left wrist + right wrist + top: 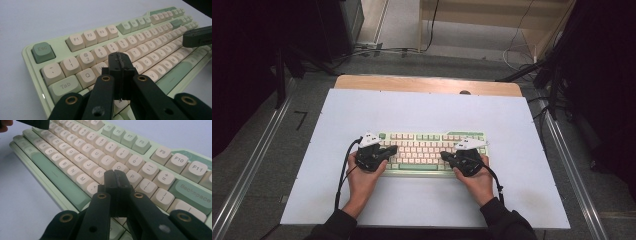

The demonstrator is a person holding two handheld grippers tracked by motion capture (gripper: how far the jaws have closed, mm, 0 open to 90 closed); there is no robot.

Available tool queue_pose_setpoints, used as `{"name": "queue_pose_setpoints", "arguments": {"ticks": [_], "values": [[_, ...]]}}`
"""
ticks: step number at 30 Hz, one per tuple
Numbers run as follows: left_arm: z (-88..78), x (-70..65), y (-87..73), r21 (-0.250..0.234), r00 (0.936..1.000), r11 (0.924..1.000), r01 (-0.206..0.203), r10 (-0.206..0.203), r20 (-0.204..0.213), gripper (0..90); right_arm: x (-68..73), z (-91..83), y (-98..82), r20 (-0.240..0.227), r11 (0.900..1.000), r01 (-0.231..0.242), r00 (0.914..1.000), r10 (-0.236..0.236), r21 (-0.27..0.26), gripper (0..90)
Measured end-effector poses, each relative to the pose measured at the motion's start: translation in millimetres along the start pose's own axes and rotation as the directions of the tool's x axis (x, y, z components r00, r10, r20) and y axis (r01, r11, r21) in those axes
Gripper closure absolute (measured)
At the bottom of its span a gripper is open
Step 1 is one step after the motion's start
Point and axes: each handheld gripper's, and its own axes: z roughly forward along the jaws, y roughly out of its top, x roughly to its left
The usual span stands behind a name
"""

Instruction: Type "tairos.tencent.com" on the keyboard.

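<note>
High view has my left tongs (388, 150) and right tongs (446, 156) both pressed together over the keyboard (432, 141) mid-mat, a stiff, light slab best gripped by its end edges.

Both grippers, L (393, 149) & R (445, 155), closed, empty.

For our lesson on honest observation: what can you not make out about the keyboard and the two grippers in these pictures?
- Left gripper view: the left gripper, jaws shut, hides the keys beneath its tip on the keyboard; contact unclear.
- Right gripper view: the right gripper, jaws shut, covers keys near K and L; contact unclear.
- High view: key legends too small to read.
</note>
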Motion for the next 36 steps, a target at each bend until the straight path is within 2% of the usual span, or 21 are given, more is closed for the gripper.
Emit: {"name": "queue_pose_setpoints", "arguments": {"ticks": [36], "values": [[1.7, -6.0, -0.3, 0.002, 0.9997, 1.0, -0.006, 0.006, 0.022, 90.0, 1.4, -0.6, 3.7, -0.002, 1.0, -0.002, 1.0, 0.002, -0.014, 88.1]]}}
